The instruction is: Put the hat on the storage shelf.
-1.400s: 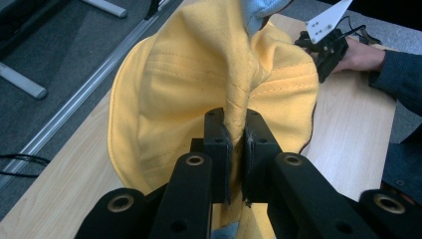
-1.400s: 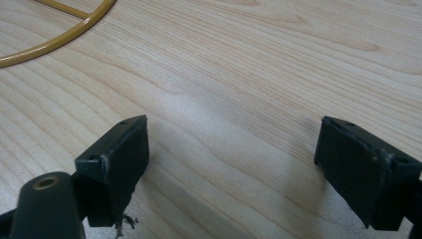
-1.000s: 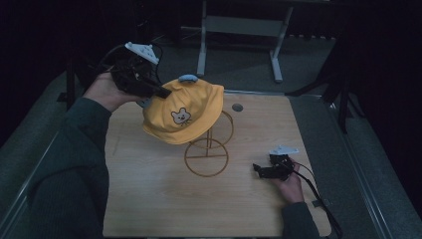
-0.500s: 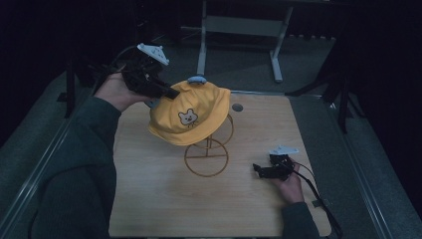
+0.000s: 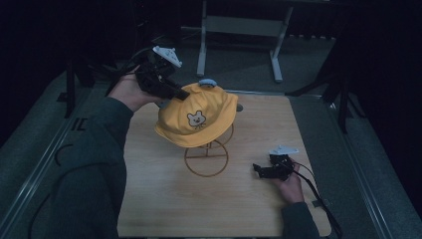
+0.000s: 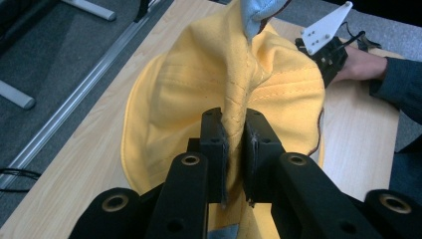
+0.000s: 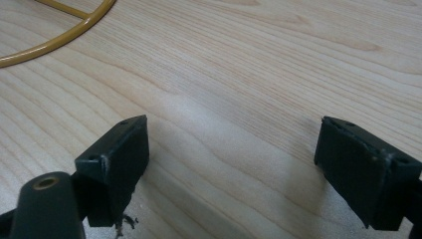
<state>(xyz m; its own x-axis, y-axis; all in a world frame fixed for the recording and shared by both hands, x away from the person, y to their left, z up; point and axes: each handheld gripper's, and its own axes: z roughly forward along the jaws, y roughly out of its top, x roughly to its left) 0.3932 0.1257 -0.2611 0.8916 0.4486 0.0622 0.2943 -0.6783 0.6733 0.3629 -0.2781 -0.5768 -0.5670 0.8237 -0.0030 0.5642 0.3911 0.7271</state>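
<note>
Over the wire stand [image 5: 206,154] near the middle of the table [image 5: 159,199], the yellow cap [image 5: 196,119] hangs from the left gripper [image 5: 180,93], which comes at it from about ten o'clock in the high view. In the left gripper view the jaws are pinched narrow on a raised fold of the cap's cloth, pads pressing it from both sides; they have just been easing apart a little, yet the fold is still caught between them. The cap's crown sits tilted, bear patch facing six o'clock, brim low toward seven, its long axis running roughly from ten to four. The stand's ring base lies directly beneath, at six o'clock from the cap.

Off at four o'clock, well apart from the cap, the right gripper [image 5: 259,172] rests low on the wood with its jaws standing wide and nothing between them. The left hand [image 5: 127,92] is plainly the nearer one.

I'd judge the cap must settle straight down onto the stand's top before release. Open board lies all round the base; the far edge at twelve o'clock is nearest.
</note>
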